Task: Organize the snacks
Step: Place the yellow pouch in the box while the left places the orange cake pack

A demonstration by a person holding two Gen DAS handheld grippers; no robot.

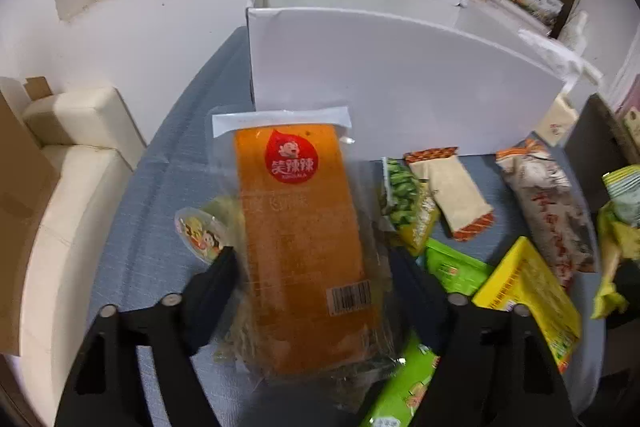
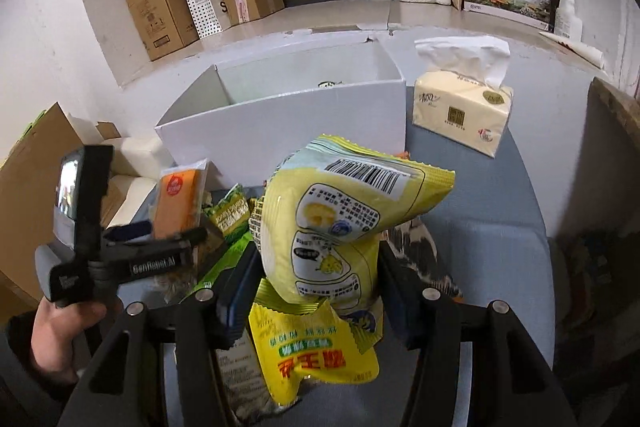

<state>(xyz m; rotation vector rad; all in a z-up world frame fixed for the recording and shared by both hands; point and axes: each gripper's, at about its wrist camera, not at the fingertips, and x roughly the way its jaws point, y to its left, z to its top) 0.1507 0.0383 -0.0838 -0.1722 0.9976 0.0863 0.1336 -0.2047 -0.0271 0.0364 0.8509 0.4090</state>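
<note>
1. The left gripper (image 1: pixel 310 267) has its two black fingers pressed against the long sides of a clear plastic packet holding a flat orange slab with a round red logo (image 1: pixel 300 239). The jaws stand about as wide as the packet and are clamped on it.
2. That orange packet points toward the white cardboard box (image 1: pixel 400 83), its sealed top edge just short of the box's near wall.
3. The right gripper (image 2: pixel 316 291) grips a puffy yellow snack bag with a barcode label (image 2: pixel 340 223). The jaws squeeze its lower part, and the top bulges upright above the fingers.
4. A second yellow bag with red characters (image 2: pixel 316 355) hangs below the jaws; whether it is gripped too cannot be told.
5. Loose snack packets lie on the blue-grey tablecloth (image 1: pixel 168 187): a green bean packet (image 1: pixel 400 191), a beige wrapper with orange ends (image 1: pixel 452 195) and a yellow pouch (image 1: pixel 532 295).
6. A cream tissue pack (image 2: pixel 464 107) stands just beside the white box, on its right.
</note>
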